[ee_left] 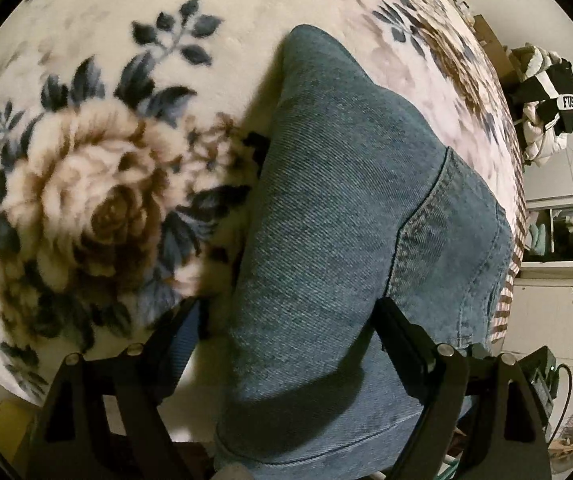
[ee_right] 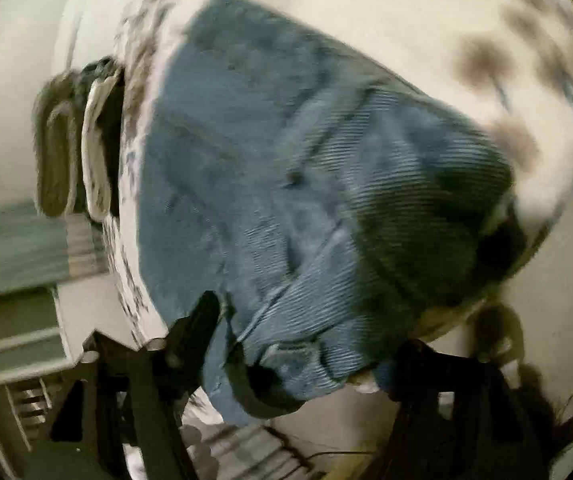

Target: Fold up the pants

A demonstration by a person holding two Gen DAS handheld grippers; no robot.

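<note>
Blue denim pants (ee_left: 338,216) lie on a cream blanket with a brown rose and dark leaves (ee_left: 98,200). In the left wrist view the pants run from a pointed far end down between my black fingers. My left gripper (ee_left: 290,312) is wide open, one finger on each side of the fabric, a hem near the bottom. In the blurred right wrist view the pants (ee_right: 286,184) are bunched, with a raised fold close to the camera. My right gripper (ee_right: 306,340) straddles that fold; its jaws stand apart, and whether they pinch it is unclear.
The bed edge (ee_left: 514,184) runs down the right of the left wrist view, with a black and white jacket (ee_left: 546,100) and white cabinets (ee_left: 566,312) beyond. In the right wrist view, white furniture (ee_right: 18,340) and a dark bundle (ee_right: 70,140) are beyond the blanket's left edge.
</note>
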